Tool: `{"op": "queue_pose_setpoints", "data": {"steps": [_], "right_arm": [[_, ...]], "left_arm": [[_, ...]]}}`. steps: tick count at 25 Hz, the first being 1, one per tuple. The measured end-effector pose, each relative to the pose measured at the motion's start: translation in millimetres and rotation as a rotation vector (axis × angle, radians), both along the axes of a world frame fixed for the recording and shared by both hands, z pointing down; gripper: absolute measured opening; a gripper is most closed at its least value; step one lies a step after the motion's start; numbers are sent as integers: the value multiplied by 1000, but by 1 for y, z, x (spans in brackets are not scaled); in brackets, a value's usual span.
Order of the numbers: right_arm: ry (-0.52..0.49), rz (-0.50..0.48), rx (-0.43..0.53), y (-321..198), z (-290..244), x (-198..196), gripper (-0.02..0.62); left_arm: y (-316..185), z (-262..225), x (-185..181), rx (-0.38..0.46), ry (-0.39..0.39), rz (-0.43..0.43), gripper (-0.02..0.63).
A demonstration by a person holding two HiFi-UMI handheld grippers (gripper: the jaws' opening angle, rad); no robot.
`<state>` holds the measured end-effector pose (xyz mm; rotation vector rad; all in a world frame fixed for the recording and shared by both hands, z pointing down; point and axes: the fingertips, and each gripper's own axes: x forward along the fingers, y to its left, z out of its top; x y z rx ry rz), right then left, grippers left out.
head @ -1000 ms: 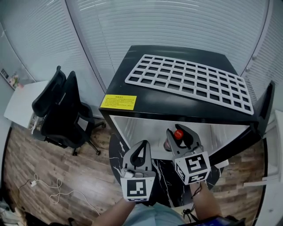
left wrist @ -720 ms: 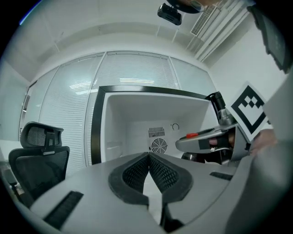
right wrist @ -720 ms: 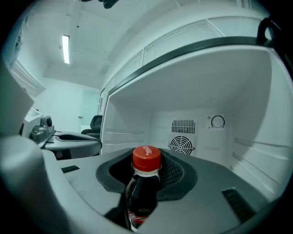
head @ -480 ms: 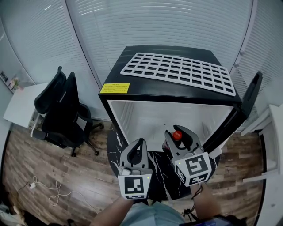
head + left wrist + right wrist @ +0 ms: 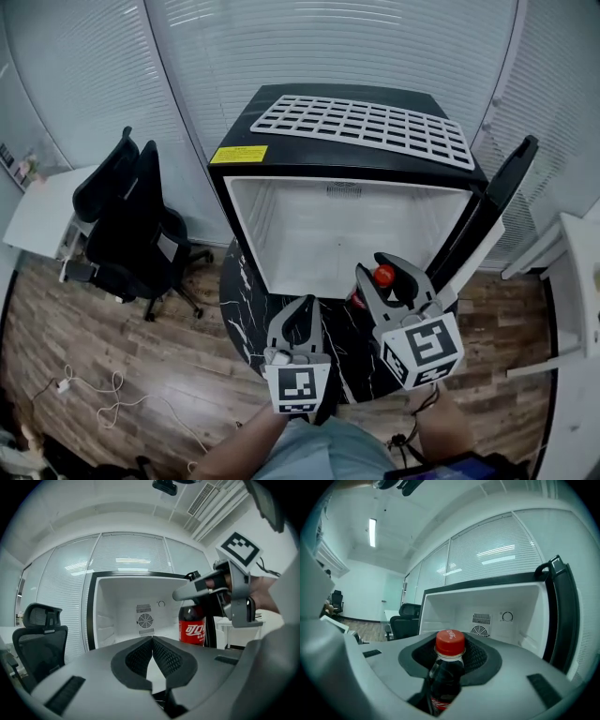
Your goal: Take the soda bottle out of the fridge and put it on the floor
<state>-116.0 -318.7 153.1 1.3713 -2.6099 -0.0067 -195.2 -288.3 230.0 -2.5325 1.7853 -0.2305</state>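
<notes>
Clamped on the soda bottle point(image 5: 382, 277), the right gripper point(image 5: 389, 270) has drawn back from the fridge point(image 5: 281, 234); the left gripper point(image 5: 302, 309) is closed and empty. Next: down to the floor point(image 5: 141, 375).

The plastic soda bottle point(image 5: 446, 674) showed dark brown liquid under a red cap point(image 5: 450, 643), with a red label point(image 5: 192, 631) lettered white. The boxy fridge point(image 5: 328, 234) was black outside, white inside, bearing a yellow sticker point(image 5: 239, 154). The wood-plank floor point(image 5: 112, 337) was brown.
</notes>
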Motion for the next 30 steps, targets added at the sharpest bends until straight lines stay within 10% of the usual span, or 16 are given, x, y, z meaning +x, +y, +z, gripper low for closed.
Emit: {"op": "queue_pose_setpoints", "data": {"steps": [13, 20, 26, 30], "right_arm": [[-1, -26, 57, 36, -46, 7, 134], [-36, -71, 68, 58, -65, -6, 135], [-40, -79, 75, 68, -70, -8, 135], [-34, -81, 73, 78, -67, -4, 135]], "left_arm": [[33, 59, 39, -38, -32, 114, 17], [41, 67, 56, -46, -17, 215, 189], [38, 60, 41, -32, -4, 176, 187], [32, 45, 19, -18, 26, 75, 60]]}}
